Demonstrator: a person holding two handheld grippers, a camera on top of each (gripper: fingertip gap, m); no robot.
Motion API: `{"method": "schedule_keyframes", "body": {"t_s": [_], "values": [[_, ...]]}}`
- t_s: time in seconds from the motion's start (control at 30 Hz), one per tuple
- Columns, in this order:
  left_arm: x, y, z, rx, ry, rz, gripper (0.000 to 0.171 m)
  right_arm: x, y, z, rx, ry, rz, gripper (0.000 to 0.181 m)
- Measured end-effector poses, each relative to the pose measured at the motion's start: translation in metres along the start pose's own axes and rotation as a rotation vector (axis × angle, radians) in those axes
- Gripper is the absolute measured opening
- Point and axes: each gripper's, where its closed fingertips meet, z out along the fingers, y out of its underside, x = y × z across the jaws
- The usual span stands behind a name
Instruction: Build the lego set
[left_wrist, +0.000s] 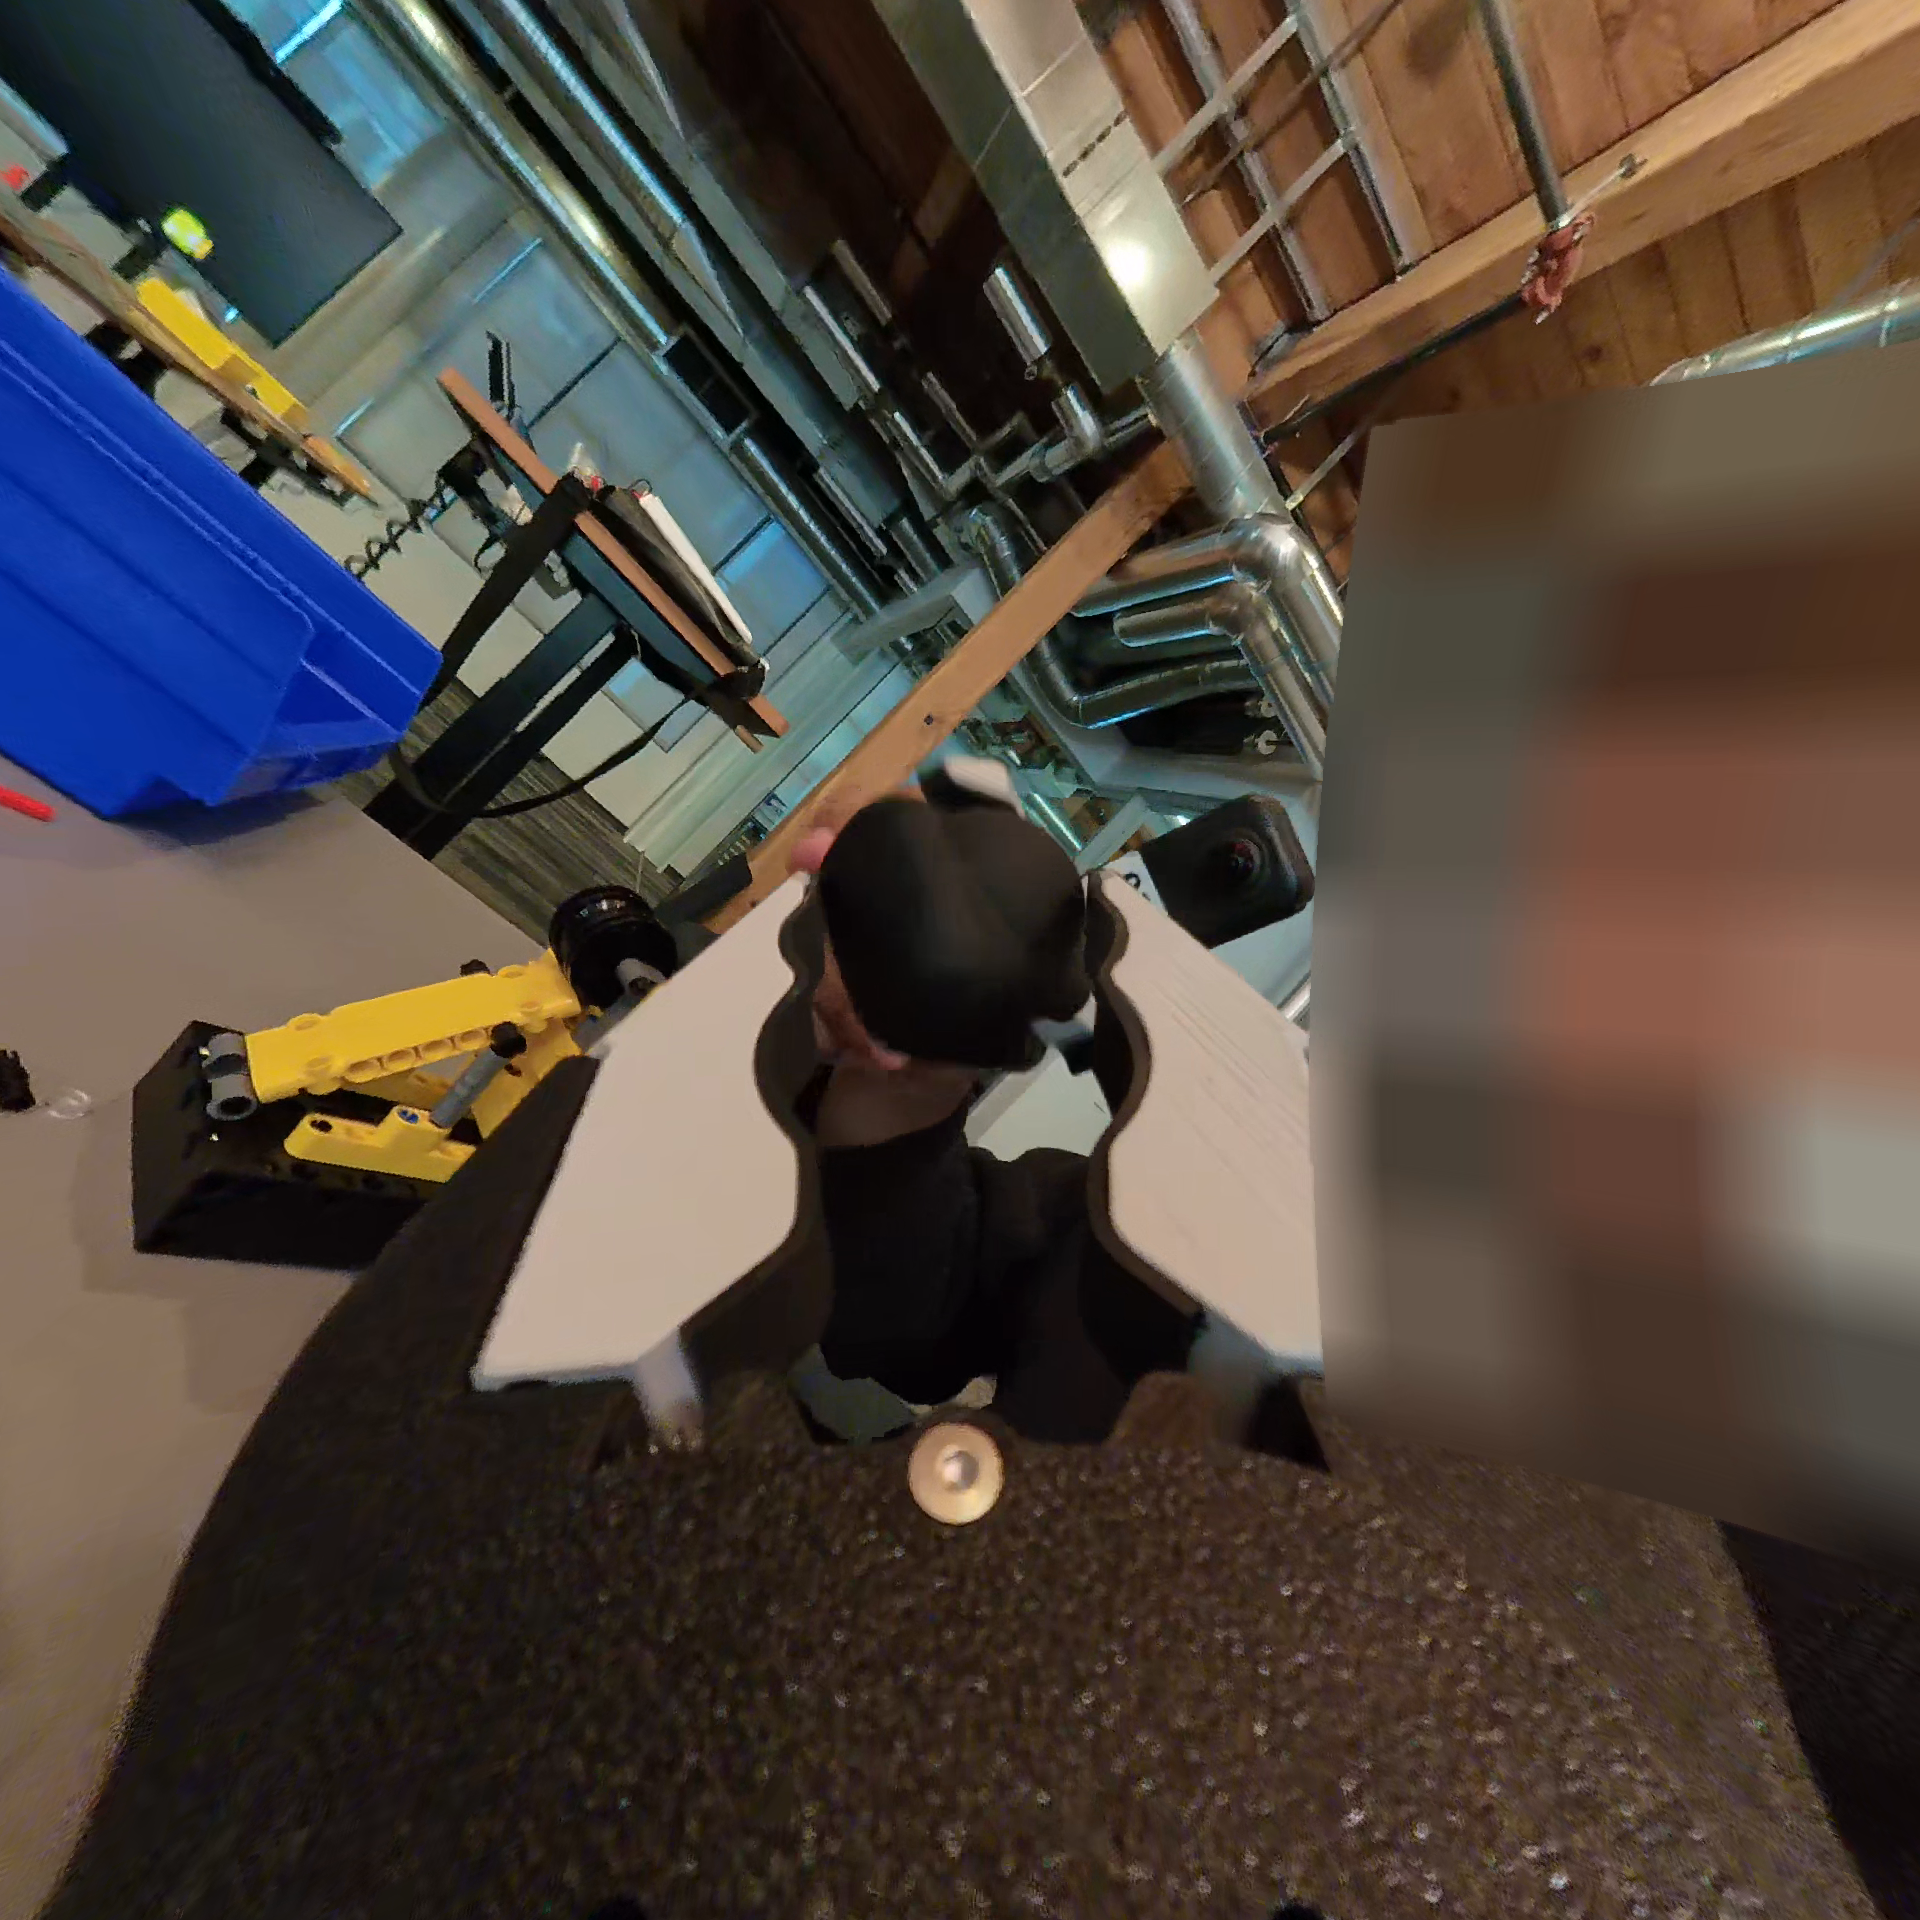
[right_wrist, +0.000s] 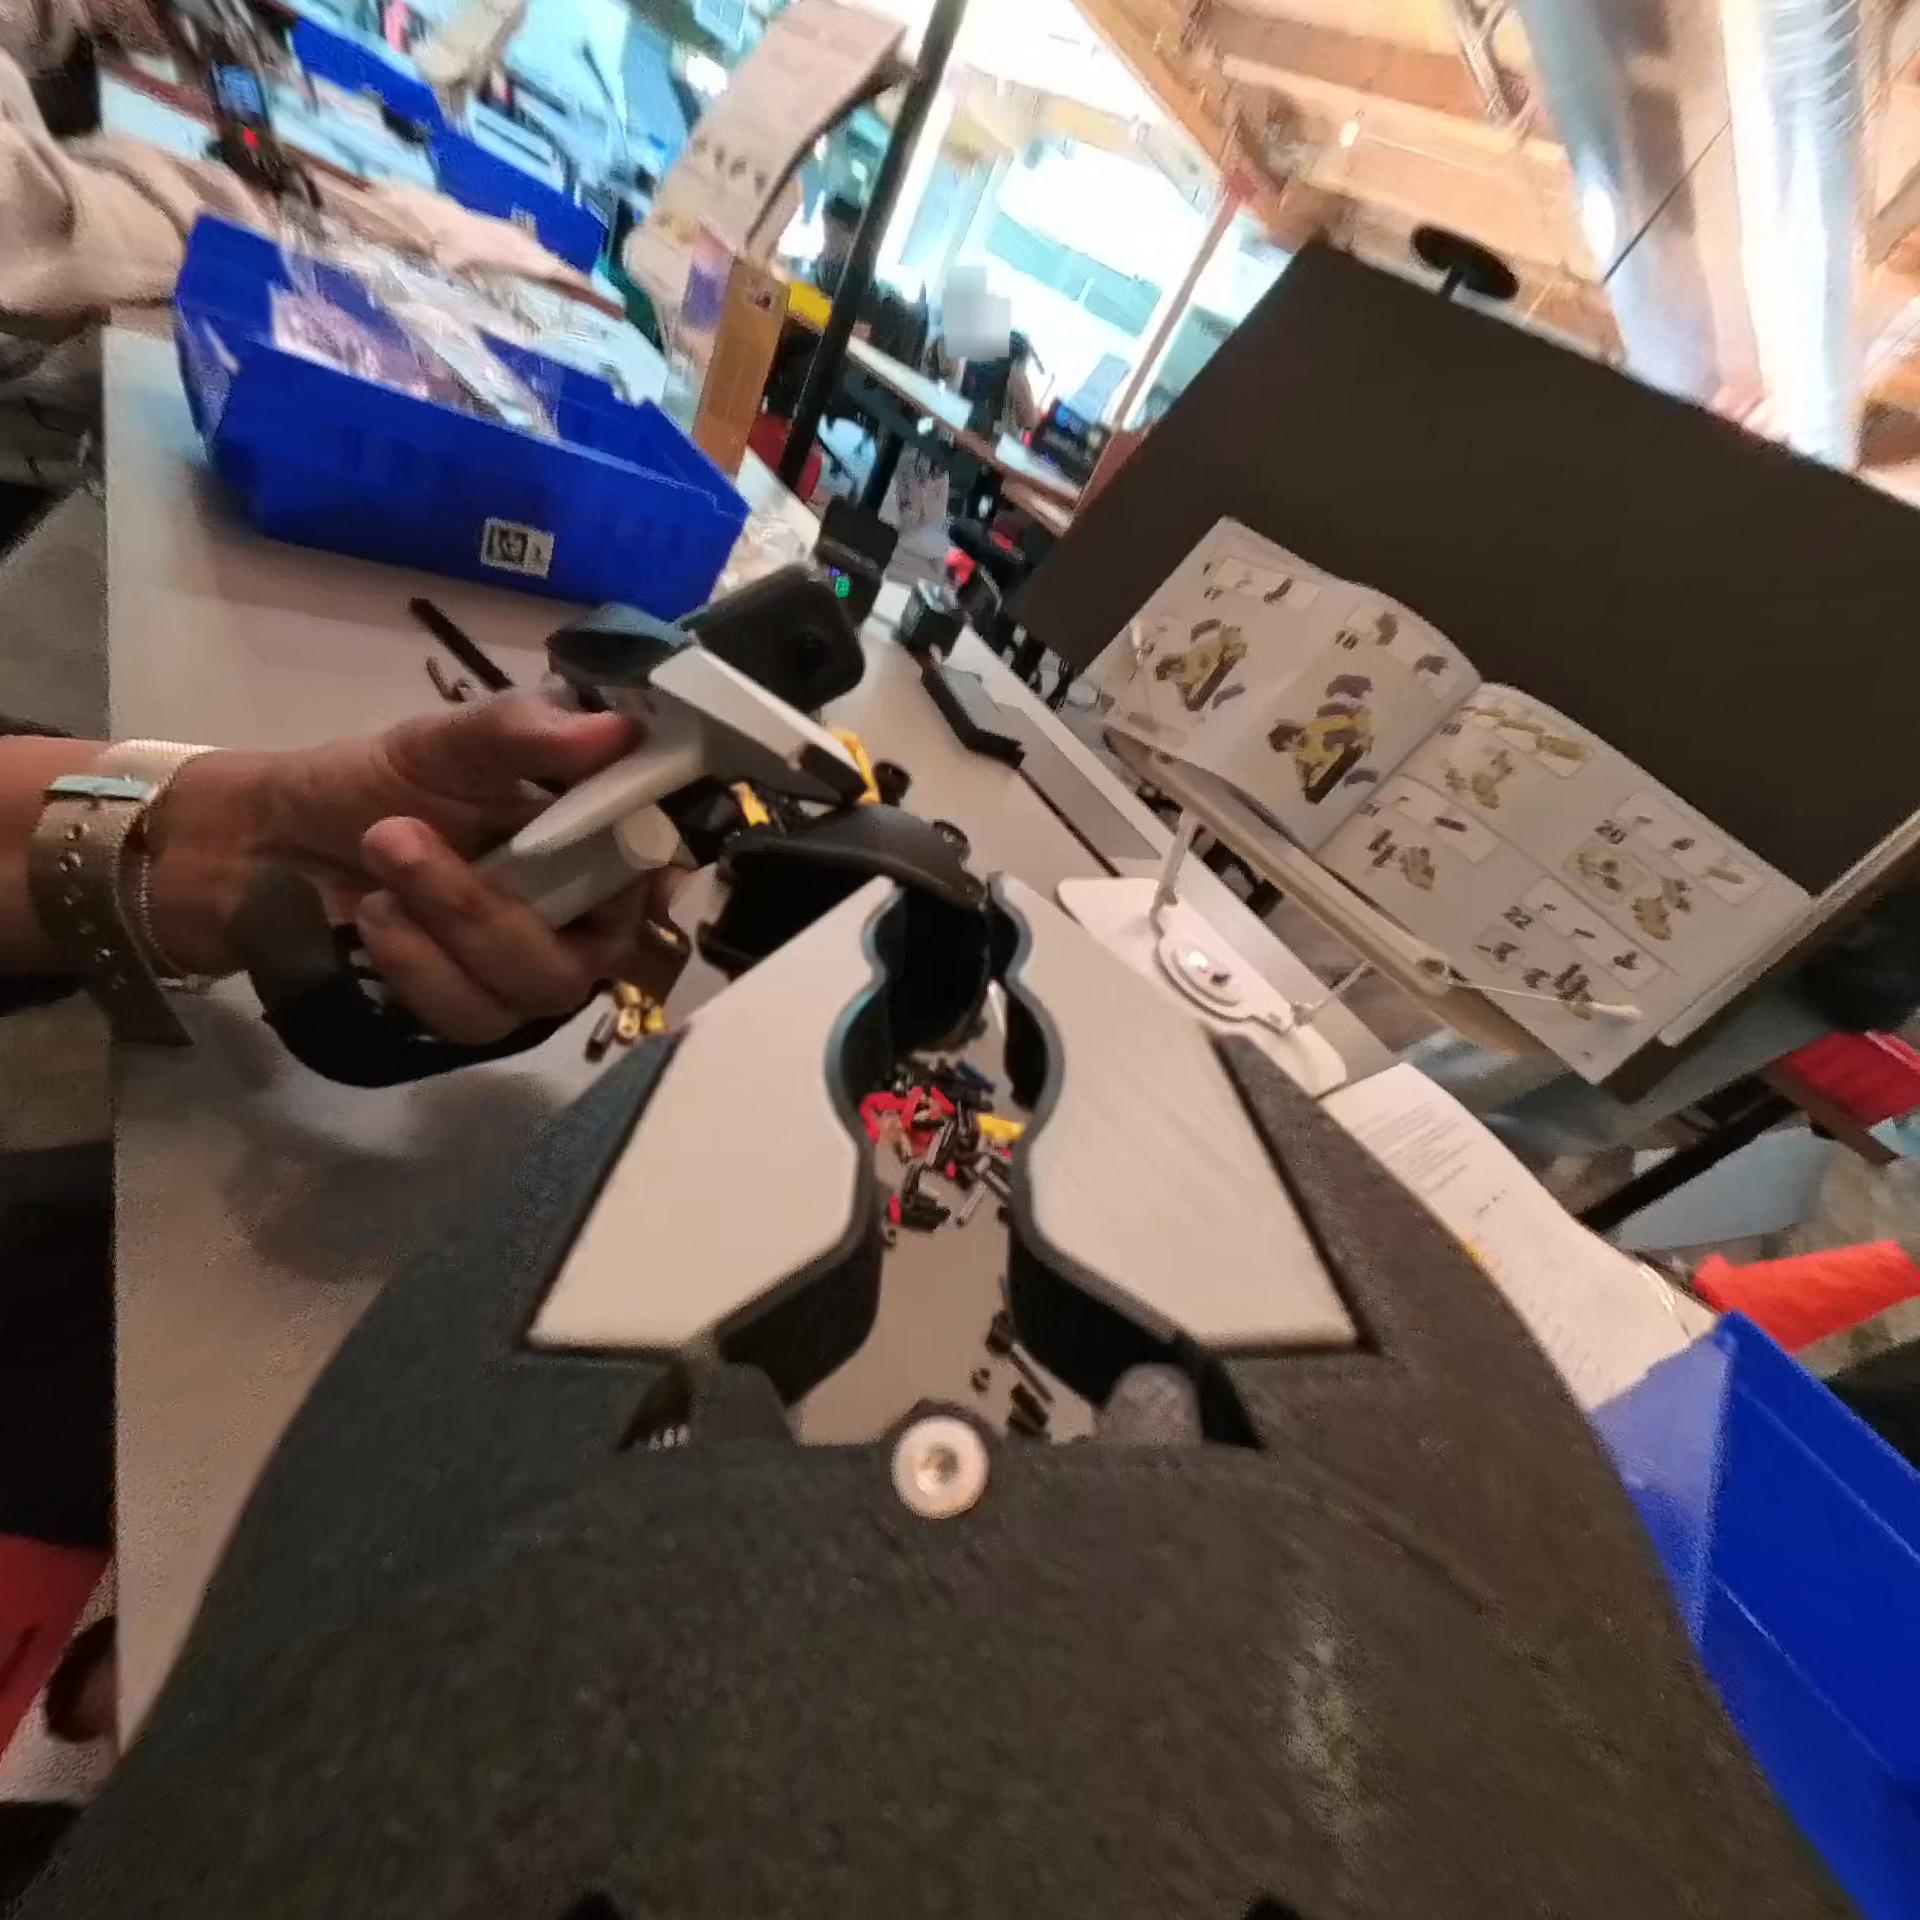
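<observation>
My left gripper (left_wrist: 951, 896) has its white fingers hugging a black rounded piece (left_wrist: 935, 935) on both sides, lifted off the table. My right gripper (right_wrist: 951, 899) meets it tip to tip, its tips close around the same black piece (right_wrist: 930, 971). The right gripper's camera (left_wrist: 1226, 868) shows just beyond the piece. A person's hand (right_wrist: 416, 852) holds the left gripper's grey handle (right_wrist: 717, 727). How firmly each gripper grips is partly hidden. A yellow and black brick model (left_wrist: 384, 1081) with a black wheel lies on the grey table (left_wrist: 156, 1403) to the left.
A pile of small loose pieces (right_wrist: 935, 1132) lies under the right gripper. An open instruction booklet (right_wrist: 1434, 790) leans on a stand at the right. Blue bins stand at the far left (right_wrist: 436, 457) and near right (right_wrist: 1787, 1558). A paper sheet (right_wrist: 1475, 1195) lies beside the stand.
</observation>
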Motion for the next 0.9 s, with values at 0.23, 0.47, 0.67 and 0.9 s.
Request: {"method": "schedule_keyframes", "body": {"t_s": [0.23, 0.47, 0.67, 0.9], "values": [[-0.015, -0.021, -0.011, 0.098, -0.049, 0.03, 0.0, 0.011, 0.021, 0.001, -0.095, -0.019, -0.018, 0.026], [-0.023, 0.002, 0.002, -0.044, -0.119, 0.102, 0.0, 0.002, 0.052, 0.016, -0.209, -0.076, -0.136, 0.008], [-0.015, -0.015, -0.01, 0.013, -0.174, 0.196, 0.0, 0.012, 0.05, 0.019, -0.226, -0.034, -0.202, 0.0], [-0.04, -0.017, -0.035, -0.085, -0.468, 0.316, 0.016, 0.035, 0.042, 0.006, -0.238, 0.02, -0.141, 0.0]]}}
